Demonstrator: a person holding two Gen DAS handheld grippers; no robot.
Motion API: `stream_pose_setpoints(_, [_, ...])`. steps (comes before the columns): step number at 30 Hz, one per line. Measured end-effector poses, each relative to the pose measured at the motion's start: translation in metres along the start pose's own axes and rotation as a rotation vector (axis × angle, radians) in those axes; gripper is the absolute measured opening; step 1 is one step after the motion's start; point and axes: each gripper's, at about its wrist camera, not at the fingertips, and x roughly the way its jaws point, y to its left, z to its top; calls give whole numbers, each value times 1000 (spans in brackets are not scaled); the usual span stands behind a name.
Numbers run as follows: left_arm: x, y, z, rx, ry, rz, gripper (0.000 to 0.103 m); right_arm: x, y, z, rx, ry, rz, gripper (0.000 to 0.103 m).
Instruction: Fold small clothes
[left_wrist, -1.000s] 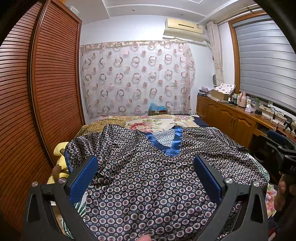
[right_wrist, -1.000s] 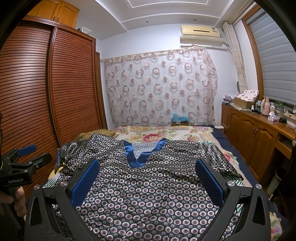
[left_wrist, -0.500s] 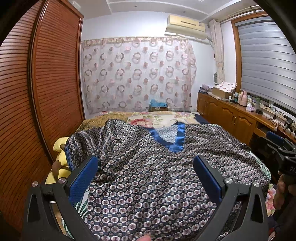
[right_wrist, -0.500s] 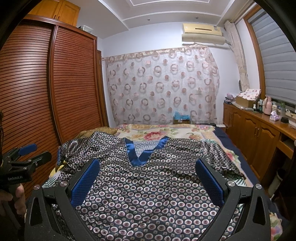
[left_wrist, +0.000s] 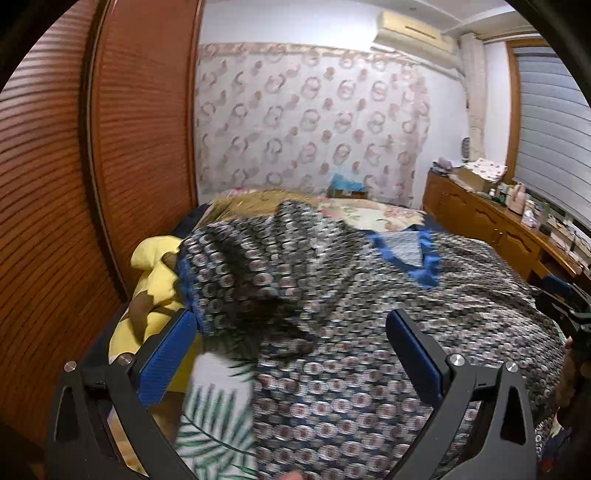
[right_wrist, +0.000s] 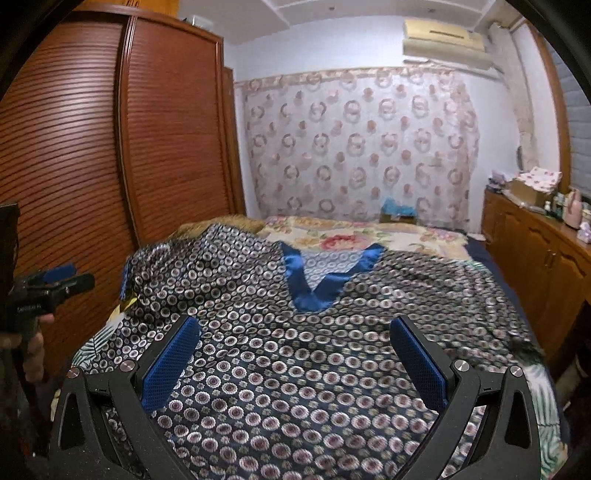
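Observation:
A dark navy top (right_wrist: 295, 369) with a circle print and a blue satin V-neck (right_wrist: 317, 291) lies spread face up on the bed. My right gripper (right_wrist: 291, 350) hovers open over its lower middle, nothing between the blue pads. In the left wrist view the same top (left_wrist: 369, 332) is blurred, its left sleeve (left_wrist: 236, 266) bunched and raised. My left gripper (left_wrist: 291, 350) is open above the top's lower left part. Each gripper shows at the edge of the other's view, the left gripper (right_wrist: 51, 284) held in a hand.
A brown slatted wardrobe (right_wrist: 92, 166) runs close along the bed's left side. A yellow pillow (left_wrist: 155, 273) lies at the left edge. A wooden sideboard (right_wrist: 546, 266) with small items stands on the right. A leaf-print sheet (left_wrist: 218, 424) shows under the top's hem.
My left gripper has swung left and forward toward the sleeve, blurring its view and uncovering the leaf-print sheet. The right gripper moved slightly forward and stays open.

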Motion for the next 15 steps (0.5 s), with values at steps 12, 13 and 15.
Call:
stream_pose_setpoints(12, [64, 69, 25, -90, 67, 47, 84, 67, -1, 26, -43, 110, 84, 102])
stream_pose_setpoints(13, [69, 73, 28, -95, 71, 47, 83, 75, 0, 28, -46, 116, 92, 102])
stream_pose_setpoints(15, [81, 83, 36, -108, 74, 45, 76, 88, 0, 33, -52, 130, 113, 102])
